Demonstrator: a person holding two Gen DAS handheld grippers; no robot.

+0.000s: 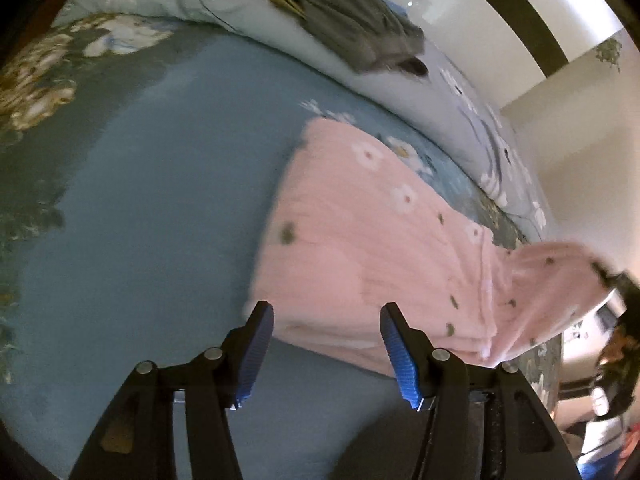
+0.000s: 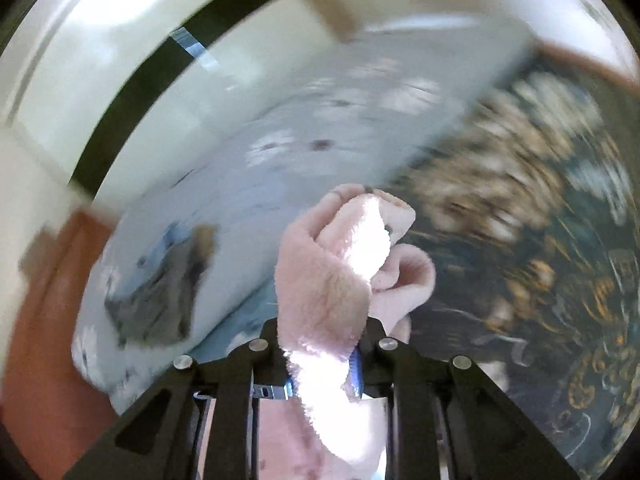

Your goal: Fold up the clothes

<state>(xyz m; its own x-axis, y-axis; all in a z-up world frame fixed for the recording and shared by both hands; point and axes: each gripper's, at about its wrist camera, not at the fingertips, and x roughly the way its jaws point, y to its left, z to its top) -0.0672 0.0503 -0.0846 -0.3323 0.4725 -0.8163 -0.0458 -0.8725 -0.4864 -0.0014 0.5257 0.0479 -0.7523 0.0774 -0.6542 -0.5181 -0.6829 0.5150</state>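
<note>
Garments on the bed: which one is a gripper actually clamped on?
The pink fleece garment: the right gripper is shut on its bunched edge. The grey garment lies untouched on the duvet.

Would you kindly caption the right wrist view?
Right gripper shut on pink fleece, lifted above the bed.

A home bedroom: floral bedsheet [image 1: 140, 200], rolled quilt [image 1: 400, 92].

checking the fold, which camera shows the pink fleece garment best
The left wrist view: the pink fleece garment lies spread on the blue bedsheet, one end lifted. The right wrist view shows only a bunched end clamped in the right gripper.
</note>
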